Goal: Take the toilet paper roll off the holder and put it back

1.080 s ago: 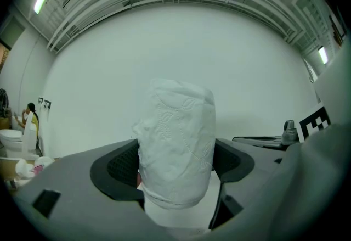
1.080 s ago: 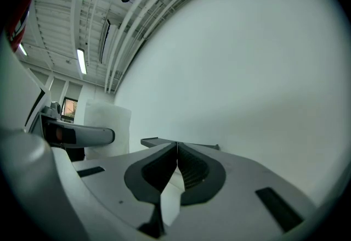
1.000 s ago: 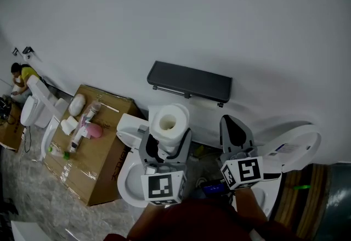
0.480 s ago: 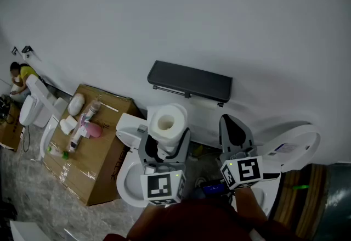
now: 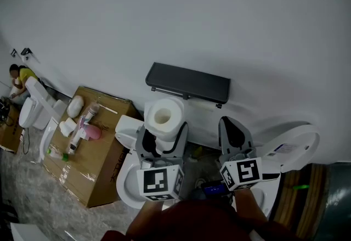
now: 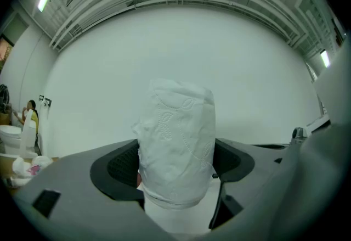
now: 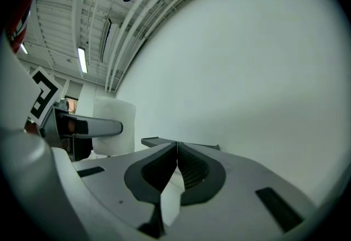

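Note:
My left gripper [image 5: 163, 134] is shut on a white toilet paper roll [image 5: 163, 118], held upright just below and left of the dark wall holder [image 5: 188, 82]. The left gripper view shows the roll [image 6: 176, 149] standing between the two dark jaws, embossed paper facing me. My right gripper [image 5: 233, 131] hangs below the holder's right end, jaws shut with nothing between them [image 7: 176, 149]. From the right gripper view the roll [image 7: 114, 127] appears at the left and the holder's shelf [image 7: 181, 143] lies just beyond the jaws.
A white wall [image 5: 175, 20] fills the background. A cardboard box [image 5: 90, 144] with bottles and white items sits at the left. White toilets stand below [image 5: 127, 171] and at the right [image 5: 293, 144]. A person [image 5: 16, 78] crouches far left beside another toilet [image 5: 34, 107].
My left gripper has lifted the roll slightly up and left, closer to the holder's left end. The right gripper has barely moved.

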Motion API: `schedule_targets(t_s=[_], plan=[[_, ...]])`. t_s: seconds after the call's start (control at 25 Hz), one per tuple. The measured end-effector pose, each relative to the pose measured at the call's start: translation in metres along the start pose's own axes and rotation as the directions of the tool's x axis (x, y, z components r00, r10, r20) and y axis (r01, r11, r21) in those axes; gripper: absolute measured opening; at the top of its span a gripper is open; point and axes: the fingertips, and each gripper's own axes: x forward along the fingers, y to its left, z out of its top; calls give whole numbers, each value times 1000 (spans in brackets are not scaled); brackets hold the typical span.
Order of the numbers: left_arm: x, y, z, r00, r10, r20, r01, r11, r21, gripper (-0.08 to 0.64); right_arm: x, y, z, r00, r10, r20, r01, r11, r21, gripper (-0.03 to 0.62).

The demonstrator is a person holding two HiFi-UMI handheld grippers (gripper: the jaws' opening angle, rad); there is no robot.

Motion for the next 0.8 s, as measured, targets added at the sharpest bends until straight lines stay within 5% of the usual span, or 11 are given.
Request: schedule_targets(t_s=[0.52, 0.8], plan=[[61, -6, 82, 984, -33, 172, 24, 998, 57, 420, -3, -13, -6, 1000, -21, -4, 22, 1000, 23, 18], [108, -13, 85, 985, -54, 164, 46, 998, 52, 420, -4, -20, -9, 999, -33, -10, 33, 999, 30, 18]])
